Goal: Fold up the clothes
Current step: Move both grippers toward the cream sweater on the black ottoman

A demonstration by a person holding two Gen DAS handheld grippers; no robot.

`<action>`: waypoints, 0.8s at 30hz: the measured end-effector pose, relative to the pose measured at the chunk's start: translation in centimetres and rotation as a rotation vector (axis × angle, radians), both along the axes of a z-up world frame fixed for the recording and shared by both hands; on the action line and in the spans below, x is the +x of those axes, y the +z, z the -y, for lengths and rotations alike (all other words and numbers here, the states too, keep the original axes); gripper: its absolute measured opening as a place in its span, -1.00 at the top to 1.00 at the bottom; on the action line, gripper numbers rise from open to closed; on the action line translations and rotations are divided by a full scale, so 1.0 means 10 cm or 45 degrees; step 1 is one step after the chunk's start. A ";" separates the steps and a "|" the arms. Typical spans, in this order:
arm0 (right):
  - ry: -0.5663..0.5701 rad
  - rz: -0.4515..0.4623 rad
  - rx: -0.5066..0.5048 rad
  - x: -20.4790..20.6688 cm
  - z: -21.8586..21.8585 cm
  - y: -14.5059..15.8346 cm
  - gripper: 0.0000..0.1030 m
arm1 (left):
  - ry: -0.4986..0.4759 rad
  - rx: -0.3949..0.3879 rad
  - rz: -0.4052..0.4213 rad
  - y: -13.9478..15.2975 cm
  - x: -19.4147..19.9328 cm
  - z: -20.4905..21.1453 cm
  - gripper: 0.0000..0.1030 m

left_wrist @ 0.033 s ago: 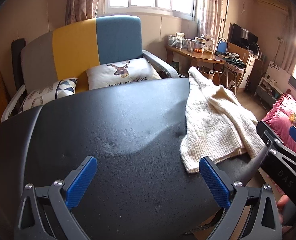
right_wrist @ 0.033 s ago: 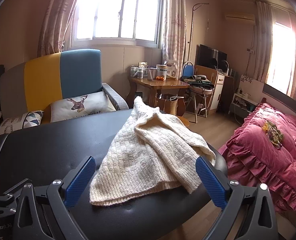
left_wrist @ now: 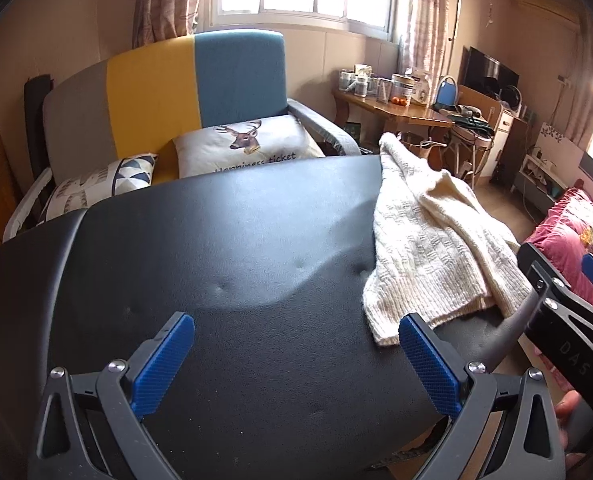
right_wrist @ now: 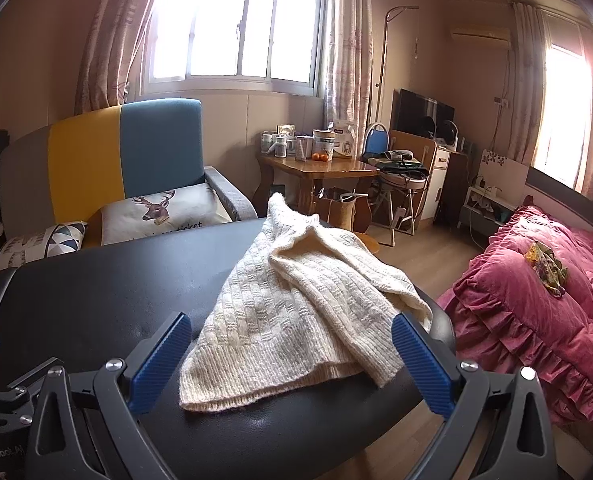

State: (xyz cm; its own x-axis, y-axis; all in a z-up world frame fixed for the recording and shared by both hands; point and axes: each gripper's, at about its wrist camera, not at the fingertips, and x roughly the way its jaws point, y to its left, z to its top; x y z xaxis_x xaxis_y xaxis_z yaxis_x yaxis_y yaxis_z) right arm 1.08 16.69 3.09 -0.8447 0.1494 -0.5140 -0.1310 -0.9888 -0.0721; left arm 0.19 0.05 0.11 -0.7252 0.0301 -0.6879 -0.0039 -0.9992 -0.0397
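While both grippers gape empty, the rumpled cream knit sweater (right_wrist: pixel 296 316) lies lengthwise ahead of the right gripper (right_wrist: pixel 288 364), right of the left gripper (left_wrist: pixel 296 364).

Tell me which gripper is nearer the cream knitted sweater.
Right. The right gripper is open directly in front of the sweater, whose near hem lies between its fingers. The left gripper is open over bare black surface, with the sweater off to its right.
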 end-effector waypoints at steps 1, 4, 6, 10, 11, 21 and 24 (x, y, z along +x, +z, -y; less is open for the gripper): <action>0.011 0.011 -0.021 -0.01 -0.02 -0.02 -0.99 | -0.001 -0.004 0.000 0.01 0.01 0.00 -1.00; 0.044 0.044 -0.085 -0.05 -0.07 -0.07 -0.99 | 0.001 -0.004 0.021 0.01 0.02 0.00 -1.00; 0.066 0.066 -0.127 -0.07 -0.11 -0.10 -0.99 | -0.015 0.037 0.069 -0.05 -0.02 0.04 -1.00; 0.111 0.110 -0.212 -0.12 -0.18 -0.17 -0.99 | -0.087 0.154 0.171 -0.31 -0.07 0.19 -1.00; 0.122 0.121 -0.233 -0.14 -0.20 -0.18 -0.99 | -0.087 0.165 0.205 -0.38 -0.06 0.23 -1.00; 0.461 0.370 -0.772 -1.13 -0.60 -0.39 -0.99 | 0.016 0.496 0.386 -1.03 0.05 1.31 -1.00; 0.444 0.441 -0.786 -1.60 -0.67 -0.42 -0.99 | 0.134 0.483 0.394 -1.15 0.16 1.80 -1.00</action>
State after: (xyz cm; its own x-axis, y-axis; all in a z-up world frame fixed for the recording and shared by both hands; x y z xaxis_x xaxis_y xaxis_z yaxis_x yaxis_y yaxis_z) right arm -14.88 23.43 -1.13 -0.5670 -0.4927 -0.6601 0.1238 -0.8432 0.5231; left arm 1.83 -17.94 -11.39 -0.5011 0.2579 -0.8261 0.1656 -0.9084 -0.3840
